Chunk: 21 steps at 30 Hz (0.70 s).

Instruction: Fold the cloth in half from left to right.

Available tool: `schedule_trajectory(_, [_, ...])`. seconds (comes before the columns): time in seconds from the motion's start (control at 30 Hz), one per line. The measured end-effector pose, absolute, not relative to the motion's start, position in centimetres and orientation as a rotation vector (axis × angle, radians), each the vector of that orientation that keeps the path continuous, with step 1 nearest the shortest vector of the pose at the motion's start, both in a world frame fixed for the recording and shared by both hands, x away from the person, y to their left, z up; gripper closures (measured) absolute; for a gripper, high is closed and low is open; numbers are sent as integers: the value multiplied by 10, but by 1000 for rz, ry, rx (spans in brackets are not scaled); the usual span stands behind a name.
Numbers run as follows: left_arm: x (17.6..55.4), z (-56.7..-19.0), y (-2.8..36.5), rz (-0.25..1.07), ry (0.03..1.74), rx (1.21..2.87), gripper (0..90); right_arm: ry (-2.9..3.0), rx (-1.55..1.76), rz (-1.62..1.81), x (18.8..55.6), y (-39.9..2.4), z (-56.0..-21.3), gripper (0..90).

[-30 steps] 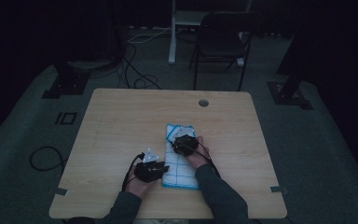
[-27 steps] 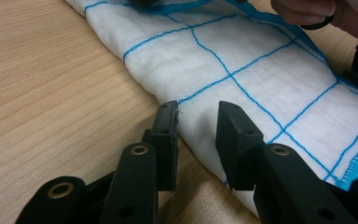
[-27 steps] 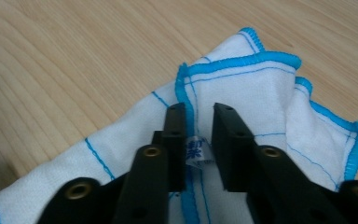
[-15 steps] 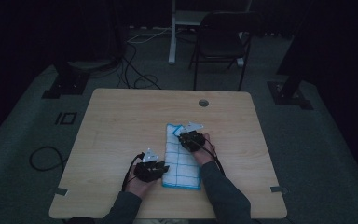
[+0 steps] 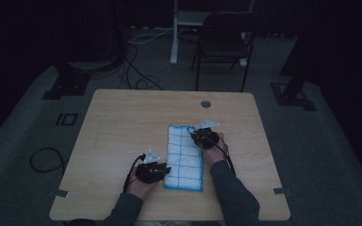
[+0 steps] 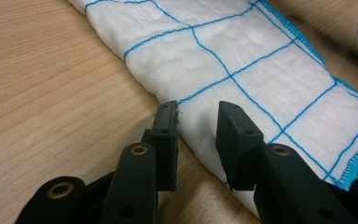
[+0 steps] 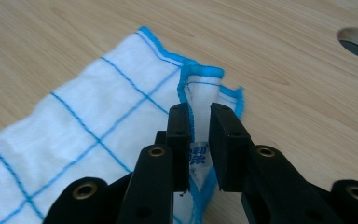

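The cloth (image 5: pixel 185 157) lies folded into a long strip on the tabletop (image 5: pixel 122 127), just right of centre in the high view, running from the middle of the frame down toward the lower edge. It is a thin white weave with a blue grid and a blue stitched hem, so it looks light, soft and limp: it will sag and drape wherever it is not held, and layers may slide over one another. The right tongs (image 7: pixel 200 135) sit at the strip's far right corner, where the hem stands up in a small peak between the jaws; they have just been opening a little, and a sliver of gap shows on either side of the fabric, so I judge them loosely around the corner, not pinching it. The left tongs (image 6: pixel 196 135) rest at the near left edge with jaws apart, the folded edge lying under them (nothing gripped). Best hold is likely the hemmed corners, where the stitching gives the pads something firmer; a pinch in mid-cloth would probably lift one layer only.
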<state>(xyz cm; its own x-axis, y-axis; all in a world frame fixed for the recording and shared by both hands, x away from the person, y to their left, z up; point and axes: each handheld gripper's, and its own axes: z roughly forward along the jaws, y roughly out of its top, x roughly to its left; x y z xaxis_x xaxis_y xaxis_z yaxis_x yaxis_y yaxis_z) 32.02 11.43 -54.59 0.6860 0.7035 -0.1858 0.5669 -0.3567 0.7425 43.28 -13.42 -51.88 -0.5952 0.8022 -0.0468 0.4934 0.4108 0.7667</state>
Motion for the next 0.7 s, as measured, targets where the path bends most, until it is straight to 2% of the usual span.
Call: schedule_trajectory(0.7, [328, -543, 119, 190, 1007, 2013, 694, 2218, 1250, 989, 445, -170, -529, 772])
